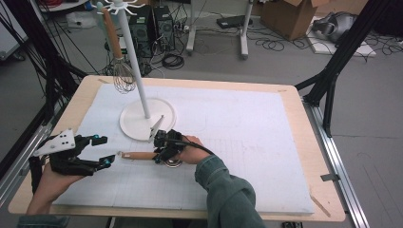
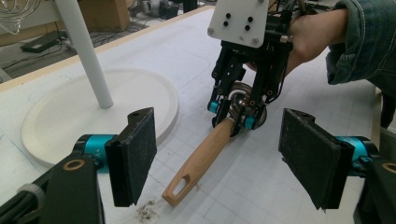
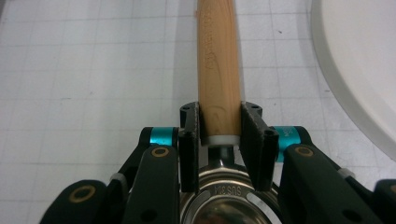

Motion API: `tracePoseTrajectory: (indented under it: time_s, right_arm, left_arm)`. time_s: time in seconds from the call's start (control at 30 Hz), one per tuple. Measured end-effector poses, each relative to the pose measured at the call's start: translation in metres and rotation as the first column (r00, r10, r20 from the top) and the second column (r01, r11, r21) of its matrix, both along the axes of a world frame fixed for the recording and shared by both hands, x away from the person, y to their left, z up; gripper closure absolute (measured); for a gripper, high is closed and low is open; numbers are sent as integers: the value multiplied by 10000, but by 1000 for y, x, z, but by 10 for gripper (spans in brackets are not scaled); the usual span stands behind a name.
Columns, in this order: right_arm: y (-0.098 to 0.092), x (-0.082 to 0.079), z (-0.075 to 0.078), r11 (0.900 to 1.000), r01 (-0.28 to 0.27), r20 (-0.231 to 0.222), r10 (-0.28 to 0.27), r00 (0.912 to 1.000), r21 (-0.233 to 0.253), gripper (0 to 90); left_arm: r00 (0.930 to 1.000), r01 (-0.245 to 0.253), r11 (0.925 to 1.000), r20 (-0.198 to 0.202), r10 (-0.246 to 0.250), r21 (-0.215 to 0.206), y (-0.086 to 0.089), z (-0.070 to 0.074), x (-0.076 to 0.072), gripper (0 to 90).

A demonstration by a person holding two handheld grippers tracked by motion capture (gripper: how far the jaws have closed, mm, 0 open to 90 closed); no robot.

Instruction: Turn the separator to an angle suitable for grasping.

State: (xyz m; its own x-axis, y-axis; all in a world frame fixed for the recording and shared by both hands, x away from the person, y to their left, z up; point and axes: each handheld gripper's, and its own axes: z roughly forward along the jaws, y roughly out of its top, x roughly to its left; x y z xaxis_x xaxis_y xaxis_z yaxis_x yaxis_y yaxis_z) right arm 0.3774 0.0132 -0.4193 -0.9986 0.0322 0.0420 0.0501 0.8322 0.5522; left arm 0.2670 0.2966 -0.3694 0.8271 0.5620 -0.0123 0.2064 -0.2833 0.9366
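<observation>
A utensil with a wooden handle (image 1: 138, 155) and a round steel head (image 3: 224, 198) lies on the white gridded mat (image 1: 237, 142). My right gripper (image 3: 219, 140) is shut on the handle (image 3: 219, 60) just where it meets the steel head. From the left gripper view, the right gripper (image 2: 232, 116) reaches down over the head (image 2: 240, 98), and the handle (image 2: 201, 158) points toward me, its slotted end free. My left gripper (image 1: 104, 150) stands open at the mat's left, its pads (image 2: 133, 156) wide apart on either side of the handle's end, touching nothing.
A white stand with a round base (image 1: 135, 123) and a tall pole (image 2: 86, 60) rises just behind the utensil. A whisk (image 1: 122, 76) with a wooden handle hangs from its hooks. The base's rim (image 3: 359, 60) lies close to the right gripper.
</observation>
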Motion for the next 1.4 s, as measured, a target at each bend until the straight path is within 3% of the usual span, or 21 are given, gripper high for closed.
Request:
tracePoseTrajectory:
  time_s: [0.17, 0.27, 0.33, 0.47, 0.67, 0.8, 0.87, 1.4]
  right_arm:
    - [0, 0, -1, 10000, 76, -65, -76, 10000, -26, 702]
    - [3, -2, -2, 9993, -94, 507, 112, 9987, -348, 697]
    - [5, -2, -4, 9986, -159, 512, 185, 9985, -505, 691]
    - [3, 2, -6, 9994, 68, 0, -68, 10000, -344, 683]
    - [3, -1, -5, 9992, 222, 262, -213, 9994, -347, 699]
    - [-4, -1, -2, 9990, 448, -6, -448, 9990, 83, 703]
    - [-6, 0, 0, 9988, 381, 88, -384, 9992, 317, 705]
    - [-17, -4, 7, 9954, 381, 55, -388, 9992, 885, 705]
  left_arm:
    - [10000, -7, 10000, 12, 7, -57, 1, 1, 0, 280]
    - [10000, 3, 10000, -2, -3, -44, 1, 0, 0, 281]
    - [10000, 34, 10000, 0, -34, -52, 1, 0, 0, 280]
    - [10000, 41, 10000, -8, -41, -49, 0, 0, 1, 280]
    - [10000, 19, 9999, -13, -19, -109, 0, 0, 1, 280]
    - [10000, 7, 10000, 8, -7, -82, 2, 0, 0, 280]
    - [10000, -16, 10000, 0, 16, -98, 2, 0, 0, 280]
    - [9997, -125, 9997, -228, 120, -218, 4, -10, 5, 297]
